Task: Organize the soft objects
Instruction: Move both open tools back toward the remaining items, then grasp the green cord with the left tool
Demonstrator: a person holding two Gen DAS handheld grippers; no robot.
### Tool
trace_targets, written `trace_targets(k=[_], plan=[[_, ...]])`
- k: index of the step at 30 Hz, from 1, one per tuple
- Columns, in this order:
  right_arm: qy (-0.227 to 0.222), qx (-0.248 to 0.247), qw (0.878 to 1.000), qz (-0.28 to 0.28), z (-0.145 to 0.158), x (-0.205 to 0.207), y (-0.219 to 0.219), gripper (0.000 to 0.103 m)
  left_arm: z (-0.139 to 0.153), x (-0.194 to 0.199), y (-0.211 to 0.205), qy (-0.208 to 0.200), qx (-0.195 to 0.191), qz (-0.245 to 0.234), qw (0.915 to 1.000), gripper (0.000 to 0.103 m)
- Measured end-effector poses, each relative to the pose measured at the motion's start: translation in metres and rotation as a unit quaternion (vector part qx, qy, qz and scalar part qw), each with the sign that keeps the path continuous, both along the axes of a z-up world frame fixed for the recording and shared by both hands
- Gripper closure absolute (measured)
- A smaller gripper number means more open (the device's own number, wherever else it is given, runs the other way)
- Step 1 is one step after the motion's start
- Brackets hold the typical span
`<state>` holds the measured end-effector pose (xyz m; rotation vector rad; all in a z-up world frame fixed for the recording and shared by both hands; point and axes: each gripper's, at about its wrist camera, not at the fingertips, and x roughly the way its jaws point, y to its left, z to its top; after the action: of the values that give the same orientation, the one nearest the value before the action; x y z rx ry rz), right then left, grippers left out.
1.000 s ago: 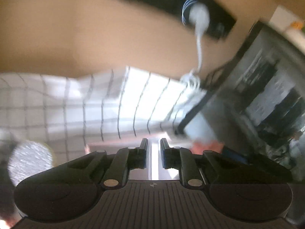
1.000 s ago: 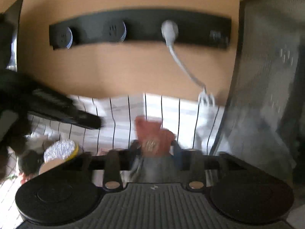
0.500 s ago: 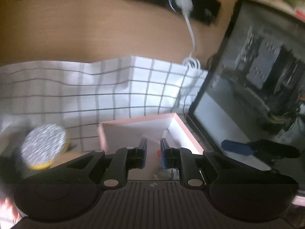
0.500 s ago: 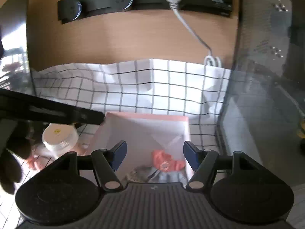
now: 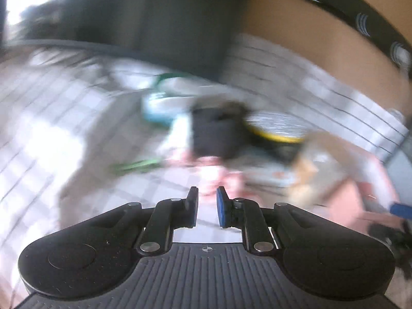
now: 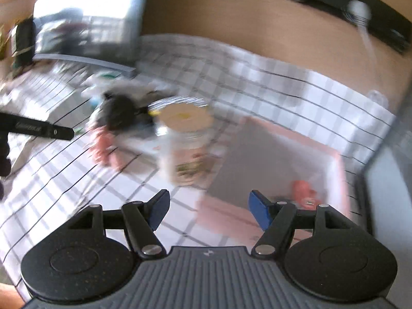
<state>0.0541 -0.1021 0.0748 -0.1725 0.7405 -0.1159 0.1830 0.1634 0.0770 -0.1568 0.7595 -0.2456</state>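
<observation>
blur: both views smeared; dark soft heap (image 6: pixel 121 113) unclear
left claw (image 5: pixel 207 207): narrow gap, empty
right claw (image 6: pixel 208 209): wide, empty
near: jar (image 6: pixel 186 144), pink box (image 6: pixel 332 154) on checked table (image 6: pixel 270 82)

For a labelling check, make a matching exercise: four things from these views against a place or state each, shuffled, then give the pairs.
1. orange soft item
2. jar
3. black soft thing
4. right tongs

A. wide apart, empty
B. inside the pink box
C. standing just left of the box
D. in the heap left of the jar

Pairs: 1-B, 2-C, 3-D, 4-A
</observation>
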Motion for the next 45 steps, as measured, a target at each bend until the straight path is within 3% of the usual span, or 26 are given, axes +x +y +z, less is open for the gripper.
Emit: trace_targets(k=[2, 7, 10, 13, 17, 21, 25, 28, 32, 36, 40, 45], plan=[[0.008, 0.0, 1.0, 0.018, -0.004, 0.005, 0.016, 0.034, -0.004, -0.001, 0.014, -0.009, 0.003, 0.016, 0.9998, 0.086], [0.02, -0.011, 0.999, 0.049, -0.01, 0.013, 0.045, 0.034, -0.009, 0.005, 0.027, -0.006, 0.003, 0.004, 1.0, 0.086], [0.025, -0.029, 0.998, 0.059, -0.014, 0.012, 0.054, 0.034, -0.009, 0.015, 0.026, -0.034, 0.053, -0.051, 0.9967, 0.086], [0.039, -0.028, 0.997, 0.058, -0.019, 0.014, 0.056, 0.034, -0.01, 0.041, 0.029, -0.061, 0.112, -0.103, 0.9864, 0.086], [0.061, -0.019, 0.997, 0.047, -0.029, 0.016, 0.055, 0.033, -0.018, 0.081, 0.039, -0.028, 0.122, -0.178, 0.976, 0.086], [0.079, -0.015, 0.996, 0.041, -0.04, 0.018, 0.057, 0.033, -0.027, 0.103, 0.038, -0.007, 0.15, -0.25, 0.9565, 0.086], [0.09, -0.006, 0.995, 0.036, -0.047, 0.022, 0.061, 0.033, -0.03, 0.114, 0.034, 0.005, 0.158, -0.285, 0.9454, 0.086], [0.094, -0.006, 0.995, 0.038, -0.051, 0.024, 0.065, 0.033, -0.036, 0.116, 0.025, 0.016, 0.18, -0.317, 0.931, 0.086], [0.096, -0.005, 0.995, 0.038, -0.053, 0.027, 0.068, 0.033, -0.04, 0.113, 0.02, 0.002, 0.198, -0.345, 0.9175, 0.077], [0.098, -0.003, 0.995, 0.035, -0.054, 0.03, 0.068, 0.033, -0.04, 0.122, 0.026, 0.009, 0.186, -0.314, 0.931, 0.069], [0.096, -0.004, 0.995, 0.039, -0.054, 0.03, 0.071, 0.033, -0.039, 0.134, 0.035, 0.047, 0.138, -0.273, 0.951, 0.073], [0.093, -0.008, 0.995, 0.045, -0.052, 0.03, 0.075, 0.033, -0.04, 0.119, 0.027, 0.026, 0.155, -0.254, 0.9543, 0.076]])
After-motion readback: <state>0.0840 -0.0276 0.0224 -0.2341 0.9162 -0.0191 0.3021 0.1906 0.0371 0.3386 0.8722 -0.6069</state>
